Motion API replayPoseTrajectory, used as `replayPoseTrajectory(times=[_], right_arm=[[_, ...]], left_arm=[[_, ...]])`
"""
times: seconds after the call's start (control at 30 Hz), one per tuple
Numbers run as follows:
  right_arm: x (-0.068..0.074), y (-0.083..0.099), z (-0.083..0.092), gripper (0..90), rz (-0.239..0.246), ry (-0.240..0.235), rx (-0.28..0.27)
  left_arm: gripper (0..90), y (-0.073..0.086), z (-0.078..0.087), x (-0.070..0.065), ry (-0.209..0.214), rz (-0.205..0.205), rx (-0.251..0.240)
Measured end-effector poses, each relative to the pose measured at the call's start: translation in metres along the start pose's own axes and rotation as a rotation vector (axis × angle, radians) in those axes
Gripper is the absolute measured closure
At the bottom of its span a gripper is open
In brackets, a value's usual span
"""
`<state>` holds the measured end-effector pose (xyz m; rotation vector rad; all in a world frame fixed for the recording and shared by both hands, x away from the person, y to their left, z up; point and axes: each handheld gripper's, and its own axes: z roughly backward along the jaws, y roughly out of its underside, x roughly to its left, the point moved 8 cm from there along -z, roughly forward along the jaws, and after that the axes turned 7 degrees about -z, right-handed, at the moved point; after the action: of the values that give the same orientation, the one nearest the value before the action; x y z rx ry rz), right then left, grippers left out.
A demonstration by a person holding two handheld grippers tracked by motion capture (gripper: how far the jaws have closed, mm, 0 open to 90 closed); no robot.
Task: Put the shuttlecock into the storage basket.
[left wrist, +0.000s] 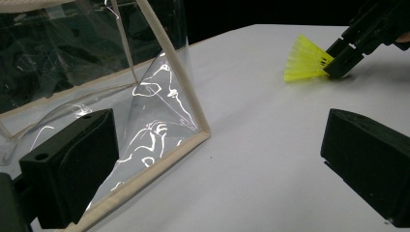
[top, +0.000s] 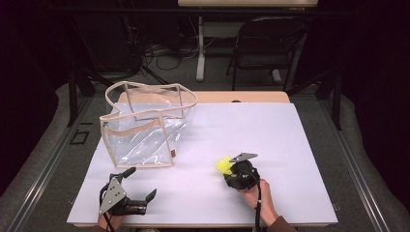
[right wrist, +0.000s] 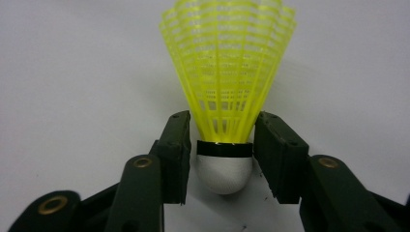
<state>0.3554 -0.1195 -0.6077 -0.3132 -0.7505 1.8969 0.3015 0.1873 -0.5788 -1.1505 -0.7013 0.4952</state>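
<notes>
A yellow plastic shuttlecock (top: 223, 165) with a white cork lies on the white table top (top: 251, 125), right of centre and near the front. My right gripper (top: 230, 170) is shut on it. In the right gripper view the two jaws flank the cork and its black band, and the shuttlecock (right wrist: 227, 72) fans away from my right gripper (right wrist: 221, 145). My left gripper (top: 141, 182) rests open at the front left with nothing between its jaws. In the left gripper view my left gripper (left wrist: 217, 164) faces the shuttlecock (left wrist: 304, 60) and the right gripper (left wrist: 341, 60).
A clear plastic bag (top: 145, 130) with beige trim stands open at the back left of the table; its corner (left wrist: 205, 130) lies just ahead of the left jaws. Behind the table stand a folding chair (top: 266, 43) and a white table leg (top: 200, 48), with cables on the floor.
</notes>
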Motion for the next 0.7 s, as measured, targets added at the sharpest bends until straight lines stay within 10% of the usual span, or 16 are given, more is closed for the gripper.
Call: replayPoseTrajectory(times=[0.7], right_arm=[[-0.0053, -0.0018, 0.006, 64.7, -0.03, -0.031, -0.019]], left_arm=[[0.0, -0.0002, 0.0001, -0.0009, 0.009, -0.001, 0.0]])
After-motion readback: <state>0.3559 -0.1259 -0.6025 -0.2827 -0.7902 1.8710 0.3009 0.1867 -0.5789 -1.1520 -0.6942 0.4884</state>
